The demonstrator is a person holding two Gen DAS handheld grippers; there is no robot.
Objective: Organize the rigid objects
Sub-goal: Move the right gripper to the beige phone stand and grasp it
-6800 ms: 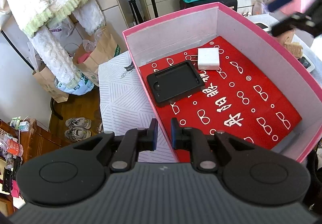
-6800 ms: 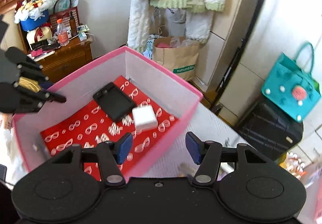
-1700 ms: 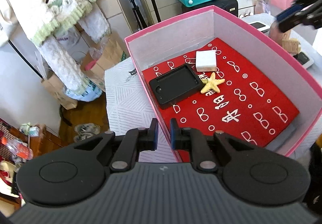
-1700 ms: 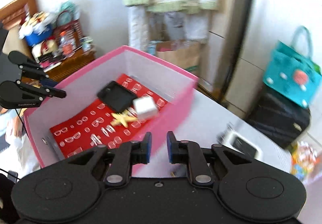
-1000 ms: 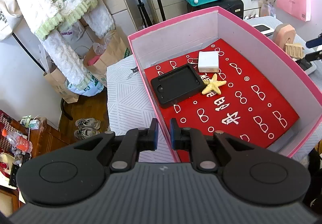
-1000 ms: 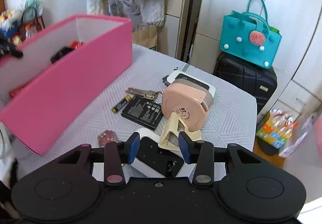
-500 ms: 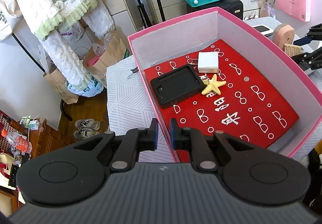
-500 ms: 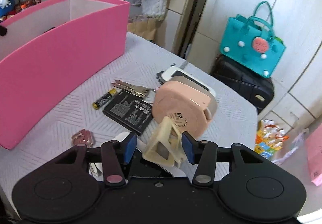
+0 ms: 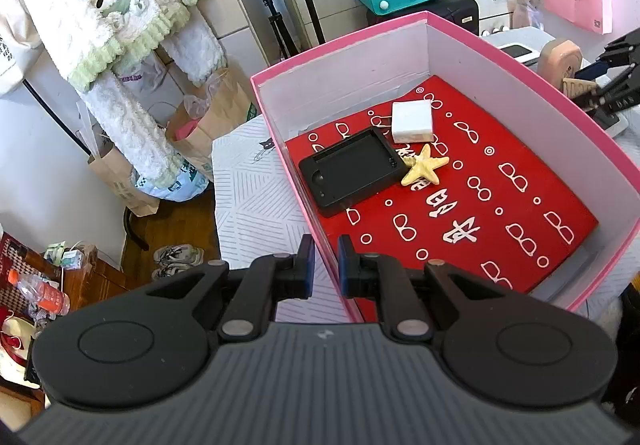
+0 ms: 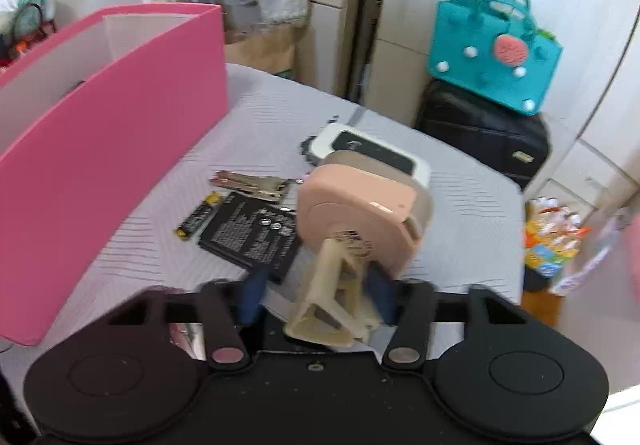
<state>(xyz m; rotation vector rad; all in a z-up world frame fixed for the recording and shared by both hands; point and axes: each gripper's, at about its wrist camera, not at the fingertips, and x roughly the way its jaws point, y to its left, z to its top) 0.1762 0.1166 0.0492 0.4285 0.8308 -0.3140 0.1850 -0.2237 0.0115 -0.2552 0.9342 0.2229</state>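
My left gripper (image 9: 323, 271) is shut on the near wall of the pink box (image 9: 532, 65). On the box's red floor lie a black case (image 9: 352, 173), a white block (image 9: 412, 121) and a yellow starfish (image 9: 424, 169). Outside the box, my right gripper (image 10: 314, 295) straddles a beige clip (image 10: 332, 301) that leans on a round pink device (image 10: 356, 213). Its jaws are closing; the right finger is at the clip, the left finger (image 10: 250, 297) still stands apart from it. From the left wrist view the right gripper (image 9: 612, 81) shows beyond the box's right wall.
On the grey patterned tablecloth (image 10: 280, 113) lie a flat black battery (image 10: 250, 237), a small cylindrical battery (image 10: 198, 217), keys (image 10: 252, 181) and a white device with a dark screen (image 10: 372, 149). A black suitcase (image 10: 480, 133) carrying a teal bag (image 10: 492, 53) stands past the table.
The right gripper swung from over the box to the loose items, came down over the beige clip, and its jaws narrowed. A starfish now lies in the box. The left gripper kept still.
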